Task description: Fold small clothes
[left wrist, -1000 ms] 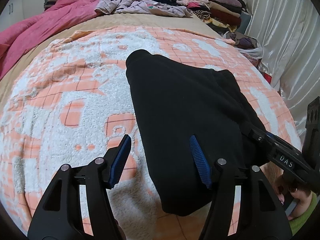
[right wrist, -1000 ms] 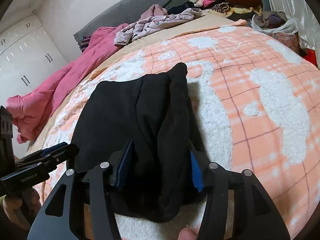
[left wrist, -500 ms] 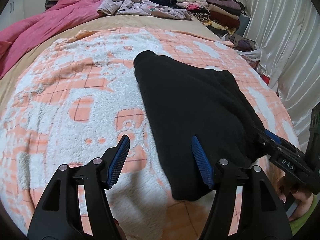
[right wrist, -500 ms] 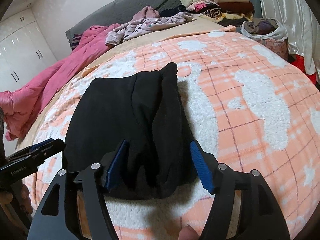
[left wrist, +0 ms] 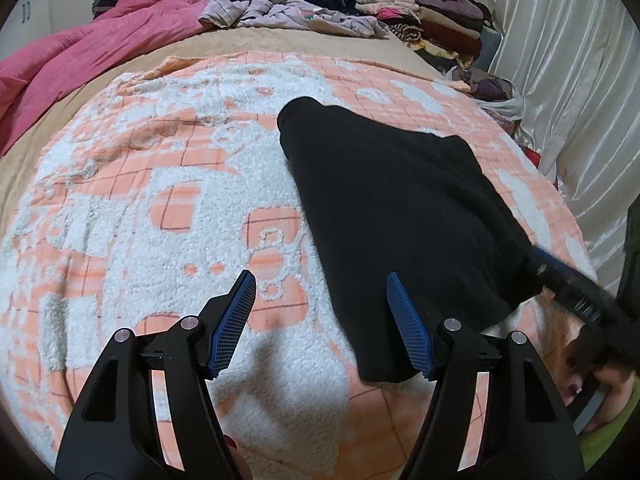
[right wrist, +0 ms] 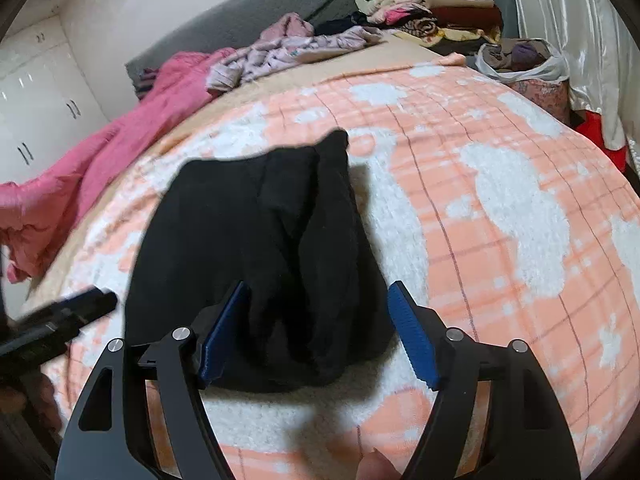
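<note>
The black garment (left wrist: 400, 216) lies folded on the orange-and-white fleece blanket (left wrist: 132, 208), which covers the near part of the bed. In the right wrist view the same garment (right wrist: 256, 248) shows a raised lengthwise fold along its right side, with one corner standing up at the far end. The right gripper (right wrist: 320, 336) has its jaws spread wide, positioned over the near edge of the garment; its left blue pad (right wrist: 224, 336) sits against the dark fabric, while the right blue pad (right wrist: 412, 340) is over the blanket just beside the garment's edge. Nothing is clamped between these jaws. In the left wrist view the right gripper (left wrist: 568, 296) appears blurred at the right, with its tip at the garment's near right corner. The left gripper (left wrist: 320, 328) is likewise spread wide with nothing between its pads; its left pad (left wrist: 234, 324) is over bare blanket and its right pad (left wrist: 408, 328) overlaps the near left edge of the garment. Whether that pad touches the fabric cannot be determined. Beyond the blanket a tan bedsheet (left wrist: 240, 42) is exposed. On it lie a pink quilt (left wrist: 92, 48) at the left and a heap of pale lilac clothes (left wrist: 288, 12) at the far centre. A stack of folded clothes (left wrist: 424, 20) stands at the far right corner, next to a white curtain (left wrist: 572, 80). White wardrobe doors (right wrist: 36, 120) are visible at the left in the right wrist view.
</note>
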Available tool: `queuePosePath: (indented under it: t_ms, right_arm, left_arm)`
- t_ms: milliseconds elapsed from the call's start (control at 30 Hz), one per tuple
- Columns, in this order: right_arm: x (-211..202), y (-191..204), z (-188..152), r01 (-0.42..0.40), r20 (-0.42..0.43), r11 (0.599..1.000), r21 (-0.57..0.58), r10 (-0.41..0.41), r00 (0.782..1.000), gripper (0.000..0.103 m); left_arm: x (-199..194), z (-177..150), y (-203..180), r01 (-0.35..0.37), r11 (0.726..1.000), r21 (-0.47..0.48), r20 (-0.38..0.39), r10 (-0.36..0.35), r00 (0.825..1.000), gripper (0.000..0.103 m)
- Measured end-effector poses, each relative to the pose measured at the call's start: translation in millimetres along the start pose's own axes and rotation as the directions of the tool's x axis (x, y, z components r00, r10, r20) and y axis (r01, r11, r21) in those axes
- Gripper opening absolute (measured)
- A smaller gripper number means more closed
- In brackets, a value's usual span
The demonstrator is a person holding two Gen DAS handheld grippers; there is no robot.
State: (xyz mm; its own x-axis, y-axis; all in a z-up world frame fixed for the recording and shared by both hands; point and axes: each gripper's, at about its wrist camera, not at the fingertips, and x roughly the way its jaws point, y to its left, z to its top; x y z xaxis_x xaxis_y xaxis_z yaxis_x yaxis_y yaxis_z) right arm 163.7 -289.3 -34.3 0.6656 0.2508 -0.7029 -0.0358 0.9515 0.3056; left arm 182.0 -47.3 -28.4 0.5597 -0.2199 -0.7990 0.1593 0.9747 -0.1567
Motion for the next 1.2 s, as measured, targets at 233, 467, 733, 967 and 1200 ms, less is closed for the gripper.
queuePosePath:
  t_ms: [233, 467, 733, 967, 1200]
  right_arm:
    - [17, -6, 55, -0.078, -0.015, 0.997, 0.026, 0.078, 0.997, 0.071]
    - [69, -3, 73, -0.074, -0.102, 0.996, 0.04, 0.077, 0.992, 0.07]
    - [54, 23, 78, -0.046, -0.024, 0.986, -0.162, 0.043, 0.999, 0.013]
    - [53, 13, 88, 0.024, 0.005, 0.98, -0.196, -0.024, 1.0, 0.013]
    - [87, -19, 67, 0.025, -0.076, 0.997, -0.079, -0.031, 0.997, 0.023]
  left_arm:
    - [9, 2, -8, -0.02, 0.999, 0.026, -0.008, 0.02, 1.0, 0.06]
    - [11, 3, -10, -0.028, 0.999, 0.037, 0.001, 0.028, 1.0, 0.06]
    - [6, 8, -16, 0.022, 0.999, 0.043, 0.041, -0.024, 0.999, 0.06]
    - [22, 14, -40, 0.037, 0.996, 0.084, -0.008, -0.037, 0.999, 0.061]
    - [36, 7, -34, 0.034, 0.997, 0.063, -0.046, -0.031, 0.998, 0.074]
